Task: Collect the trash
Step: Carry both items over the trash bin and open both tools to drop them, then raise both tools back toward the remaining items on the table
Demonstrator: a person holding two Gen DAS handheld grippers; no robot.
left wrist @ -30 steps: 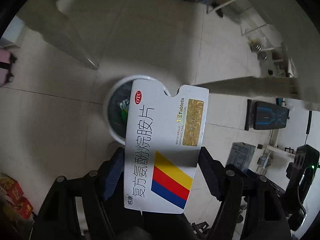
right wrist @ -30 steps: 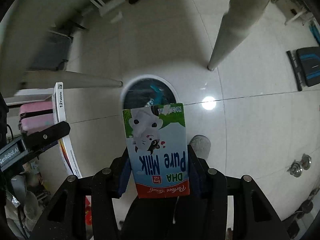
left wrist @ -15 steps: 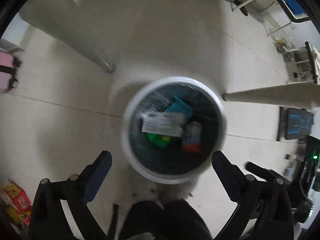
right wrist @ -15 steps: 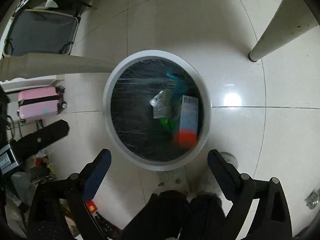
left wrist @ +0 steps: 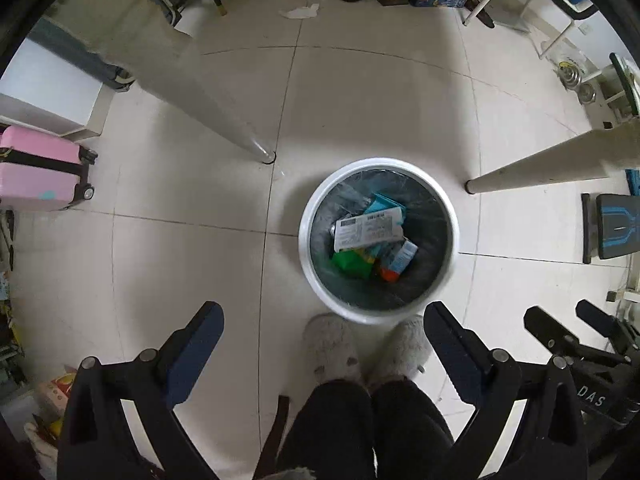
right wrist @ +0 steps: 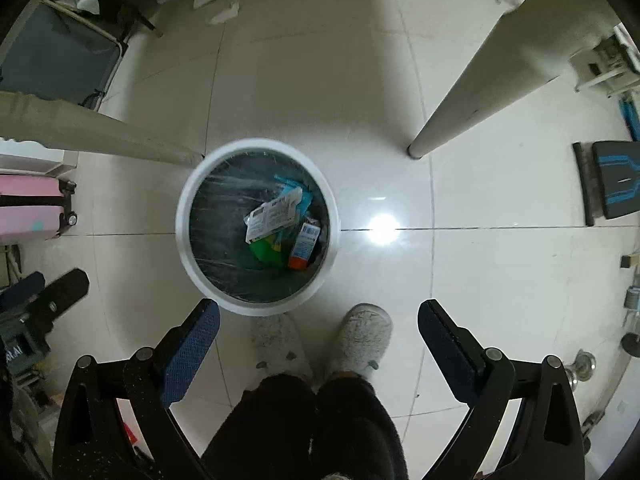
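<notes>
**Both grippers empty above the bin; trash lies inside**

The left gripper (left wrist: 322, 320) is spread wide with nothing between its blue-padded fingers (left wrist: 196, 354). The right gripper (right wrist: 318, 318) is likewise wide apart and carries nothing.

The trash bin (left wrist: 312, 270) is a round white-rimmed container lined with a dark, glossy bag, standing on pale floor tiles (left wrist: 180, 264) between two table legs (left wrist: 200, 108). In the right wrist view the same bin (right wrist: 186, 240) sits just ahead of the left finger pad.

Contents, seen from above:
- A white medicine box (left wrist: 368, 230) lies flat on top, printed side with small text and a barcode facing up (also visible in the right wrist view (right wrist: 272, 216)).
- A milk carton (left wrist: 398, 260) lies beside it, tilted, its red-orange end lowest and a barcode showing (right wrist: 306, 246).
- A green packet (left wrist: 352, 262) sits under the white box.
- A teal box (left wrist: 382, 202) protrudes from beneath, toward the bin's far side.

The person's grey fuzzy slippers (left wrist: 328, 344) stand just beside the bin's near rim. A pink suitcase (left wrist: 38, 174) stands well apart at the left.
</notes>
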